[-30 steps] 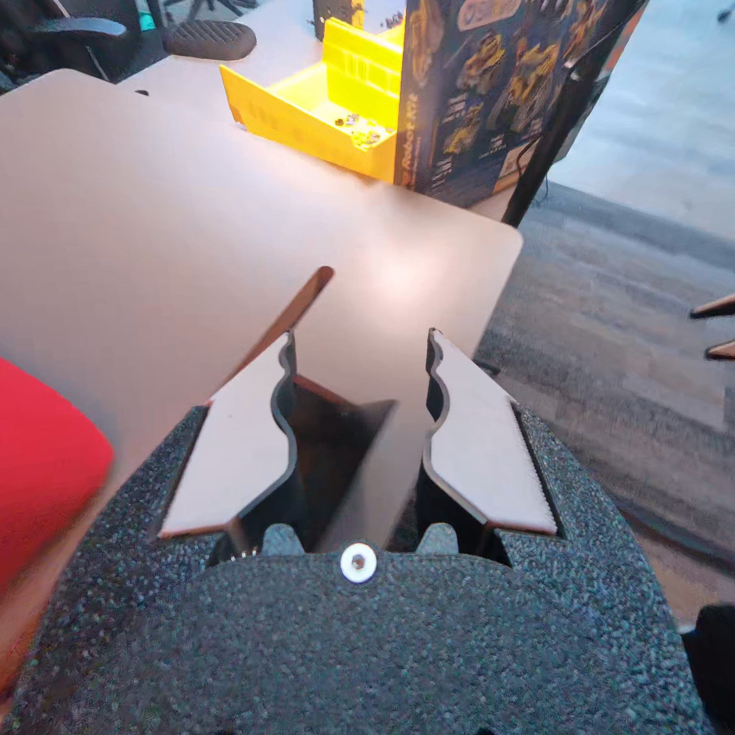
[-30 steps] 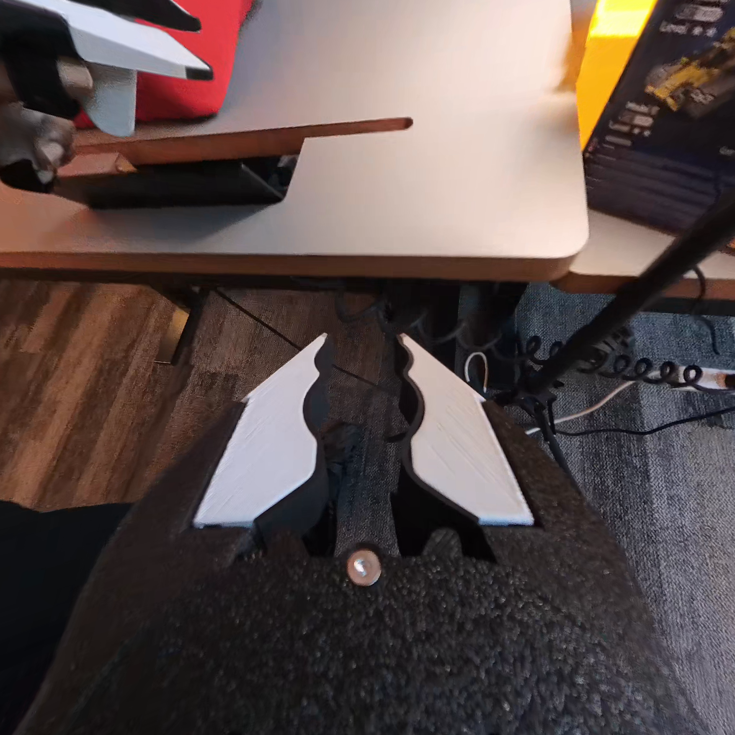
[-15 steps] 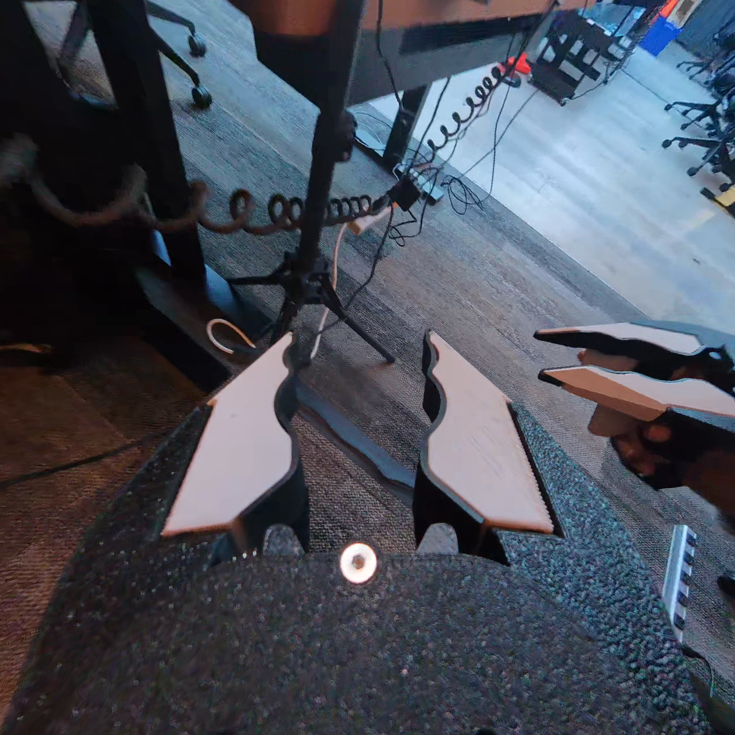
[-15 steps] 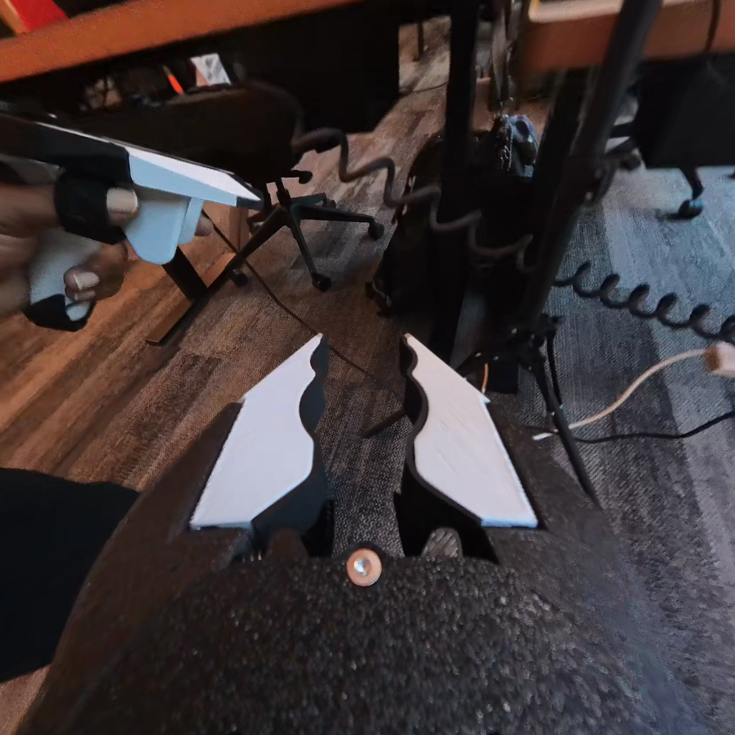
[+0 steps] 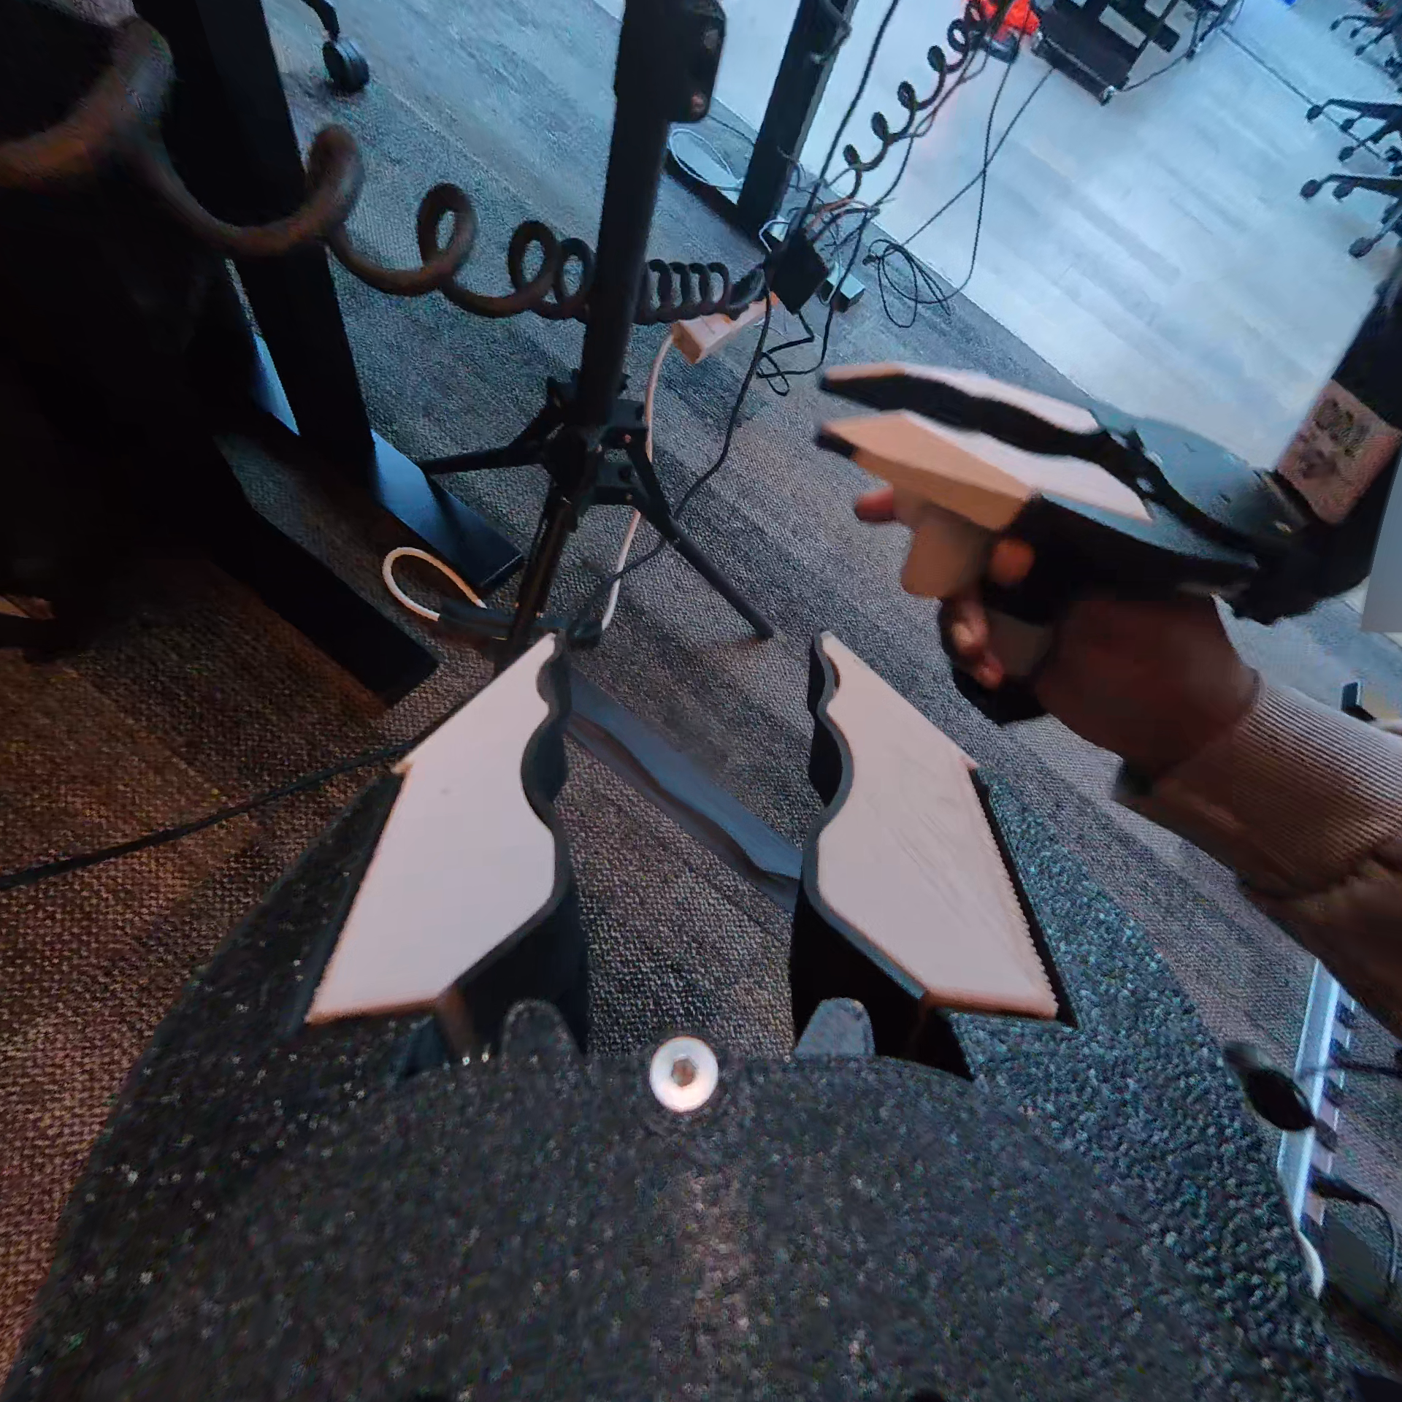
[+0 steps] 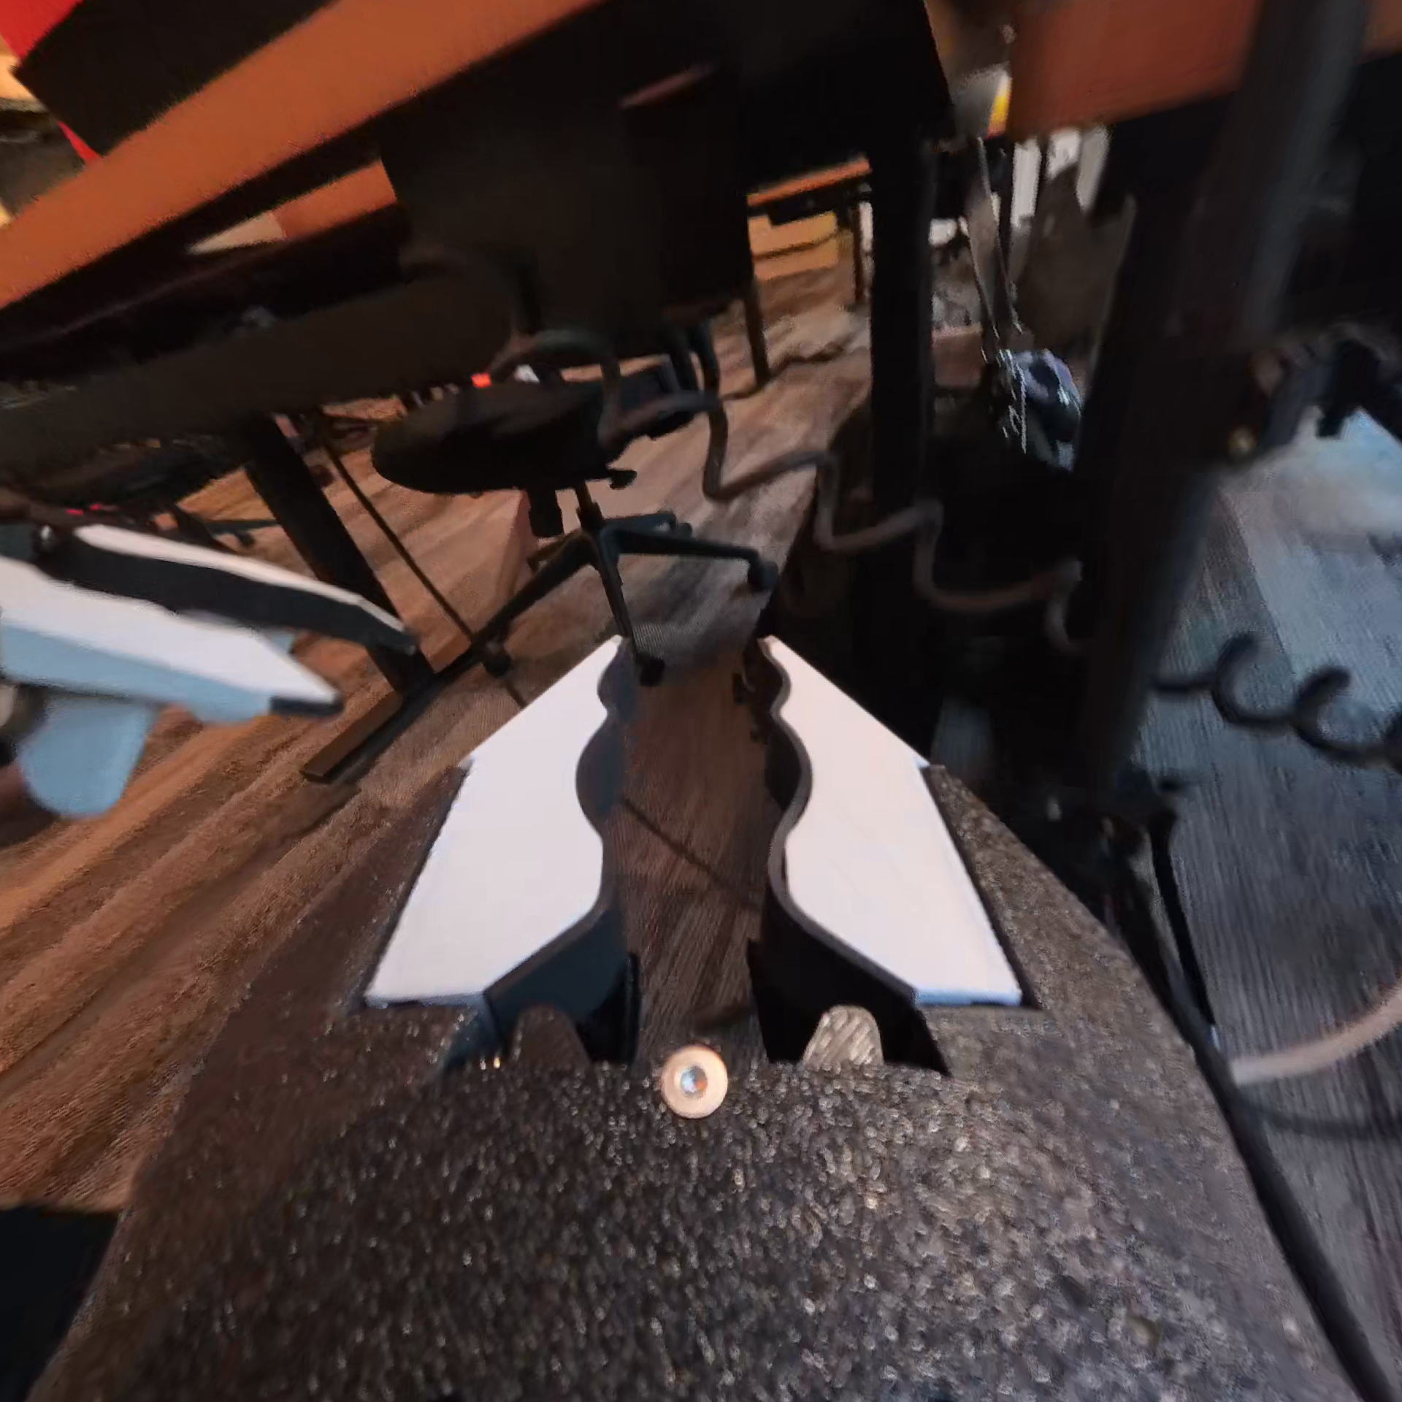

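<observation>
Both grippers, left (image 5: 686, 652) and right (image 6: 690, 652), fingers apart, empty; desk underside blurred.

My left tongs (image 5: 686, 652) hang over grey carpet (image 5: 872, 592) — a black tripod stand (image 5: 599, 447) ahead, my right tongs (image 5: 834, 413) to the right. A black office chair (image 6: 546, 455) stands under the wooden bench (image 6: 250, 144).

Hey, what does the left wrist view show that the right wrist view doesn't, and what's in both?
Only the left wrist view shows the tripod stand on grey carpet, a hand gripping the right gripper, and a power strip.
Only the right wrist view shows the office chair and the desk underside, low over wood-look floor.
Both show a coiled cable and both grippers; the left gripper is open and empty.
</observation>
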Action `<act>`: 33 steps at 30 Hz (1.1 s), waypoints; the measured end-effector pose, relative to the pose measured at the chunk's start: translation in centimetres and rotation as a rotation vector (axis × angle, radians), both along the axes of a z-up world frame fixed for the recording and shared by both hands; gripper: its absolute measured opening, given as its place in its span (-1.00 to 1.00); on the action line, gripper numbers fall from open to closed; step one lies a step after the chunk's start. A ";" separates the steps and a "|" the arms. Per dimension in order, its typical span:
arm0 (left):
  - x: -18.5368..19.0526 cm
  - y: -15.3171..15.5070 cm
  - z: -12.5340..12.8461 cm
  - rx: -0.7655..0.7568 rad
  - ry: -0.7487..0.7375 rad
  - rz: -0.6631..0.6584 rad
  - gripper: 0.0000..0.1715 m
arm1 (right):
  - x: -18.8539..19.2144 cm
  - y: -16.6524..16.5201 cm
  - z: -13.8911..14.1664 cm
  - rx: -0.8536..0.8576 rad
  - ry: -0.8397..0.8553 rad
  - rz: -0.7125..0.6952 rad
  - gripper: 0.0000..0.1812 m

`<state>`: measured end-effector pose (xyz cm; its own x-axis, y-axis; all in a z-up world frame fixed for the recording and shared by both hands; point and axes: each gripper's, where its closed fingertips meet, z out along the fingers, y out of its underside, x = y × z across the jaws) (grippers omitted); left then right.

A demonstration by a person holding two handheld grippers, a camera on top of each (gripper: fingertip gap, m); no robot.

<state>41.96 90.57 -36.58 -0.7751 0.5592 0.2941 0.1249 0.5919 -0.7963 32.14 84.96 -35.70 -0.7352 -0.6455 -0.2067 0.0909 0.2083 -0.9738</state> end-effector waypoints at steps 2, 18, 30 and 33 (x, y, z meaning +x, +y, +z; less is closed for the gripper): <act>0.6 -1.1 0.2 0.014 -0.004 0.004 -0.27 | 2.2 -3.8 1.6 -0.062 -0.017 0.036 -0.68; 3.2 -5.7 -1.4 0.069 -0.051 -0.075 -0.27 | 13.6 -19.3 7.0 -0.308 -0.138 0.231 -0.72; 3.8 -4.6 -2.4 0.120 -0.001 -0.065 -0.29 | 18.2 -20.9 4.8 -0.164 -0.042 0.560 -0.79; 4.1 -3.7 -2.7 0.135 0.016 -0.048 -0.30 | 18.5 -21.7 5.2 -0.202 -0.039 0.562 -0.80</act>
